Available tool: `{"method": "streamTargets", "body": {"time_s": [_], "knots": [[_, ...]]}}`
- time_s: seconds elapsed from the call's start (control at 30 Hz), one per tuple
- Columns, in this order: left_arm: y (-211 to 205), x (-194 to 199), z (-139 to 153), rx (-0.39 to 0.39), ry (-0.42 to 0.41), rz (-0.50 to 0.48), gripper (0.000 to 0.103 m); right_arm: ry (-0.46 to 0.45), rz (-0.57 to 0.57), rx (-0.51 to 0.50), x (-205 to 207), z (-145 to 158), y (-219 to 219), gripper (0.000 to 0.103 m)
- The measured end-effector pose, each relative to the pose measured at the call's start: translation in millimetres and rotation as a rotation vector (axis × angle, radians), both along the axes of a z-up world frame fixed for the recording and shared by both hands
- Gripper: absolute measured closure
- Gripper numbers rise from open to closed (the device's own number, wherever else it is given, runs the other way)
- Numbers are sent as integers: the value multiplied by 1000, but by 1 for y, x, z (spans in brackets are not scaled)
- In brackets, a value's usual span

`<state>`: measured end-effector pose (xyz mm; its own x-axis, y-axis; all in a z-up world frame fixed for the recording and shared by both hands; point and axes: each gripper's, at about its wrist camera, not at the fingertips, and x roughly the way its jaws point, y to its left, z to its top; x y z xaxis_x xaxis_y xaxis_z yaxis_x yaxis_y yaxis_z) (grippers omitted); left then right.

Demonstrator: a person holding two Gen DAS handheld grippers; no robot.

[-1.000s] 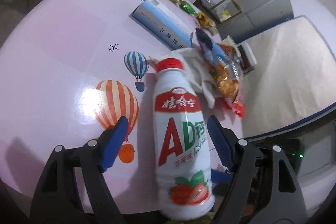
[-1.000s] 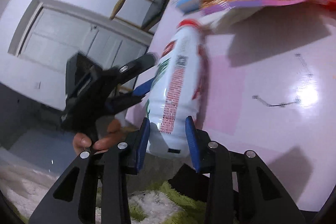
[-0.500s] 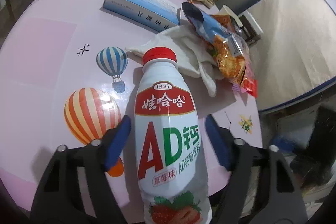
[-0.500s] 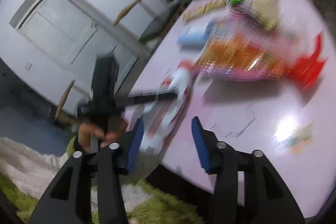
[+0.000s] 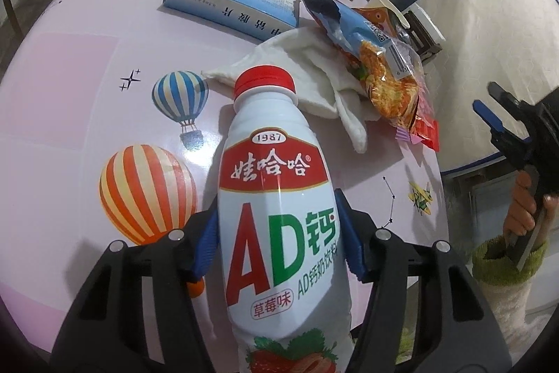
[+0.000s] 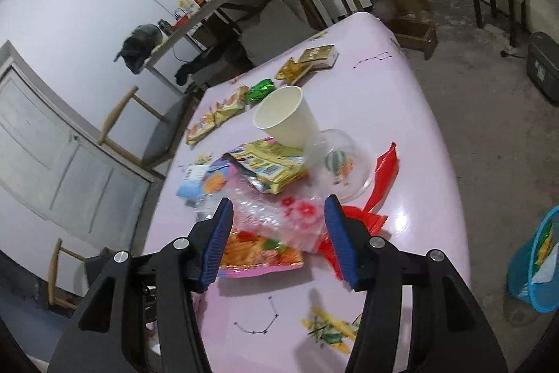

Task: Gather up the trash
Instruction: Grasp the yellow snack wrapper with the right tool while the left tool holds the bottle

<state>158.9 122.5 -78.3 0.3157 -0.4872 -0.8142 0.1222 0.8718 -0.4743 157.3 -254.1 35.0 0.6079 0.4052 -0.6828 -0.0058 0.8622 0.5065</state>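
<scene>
A white drink bottle (image 5: 276, 215) with a red cap and a red-and-green label lies over the front of the pink table (image 5: 70, 93). My left gripper (image 5: 279, 243) is closing around its body, and both blue pads touch its sides. My right gripper (image 6: 279, 240) hovers above the table with its jaws opening and nothing between them. Below it lies a heap of snack wrappers (image 6: 265, 250). In the left wrist view the right gripper (image 5: 496, 124) shows at the right edge, held by a hand in a green cuff.
A paper cup (image 6: 286, 117), a clear plastic lid (image 6: 342, 163) and a red wrapper (image 6: 384, 170) lie past the heap. A blue box (image 5: 230, 2), a white cloth (image 5: 314, 83) and a chip bag (image 5: 384, 72) lie behind the bottle. A blue basket (image 6: 538, 268) stands on the floor, right.
My right gripper let go of the bottle's base, rose and swung over the wrapper heap, its jaws widening. The left jaws narrowed onto the bottle's sides.
</scene>
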Motion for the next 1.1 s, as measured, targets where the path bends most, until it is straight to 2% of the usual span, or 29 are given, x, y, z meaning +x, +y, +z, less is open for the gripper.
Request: {"method": "streamTargets", "body": {"time_s": [0.13,0.27,0.33,0.5,0.7,0.9,1.1], "knots": [[5,-4,2,15,-13,16,47,-5,62,-30,4,-9,25,39],[16,-9,4,31,-26,41,48,-18,83,-153,10,-12,46,38],[22,-12,6,40,-37,52,48,-57,91,-257,9,-10,57,38],[32,-14,3,28,-24,76,48,-133,180,-417,19,-8,87,39],[32,-15,4,29,-29,84,48,-129,255,-502,49,-19,107,51],[30,-15,6,29,-36,80,48,-75,323,-560,76,-39,120,65],[30,-17,6,27,-39,79,48,-42,343,-574,82,-48,123,91]]}}
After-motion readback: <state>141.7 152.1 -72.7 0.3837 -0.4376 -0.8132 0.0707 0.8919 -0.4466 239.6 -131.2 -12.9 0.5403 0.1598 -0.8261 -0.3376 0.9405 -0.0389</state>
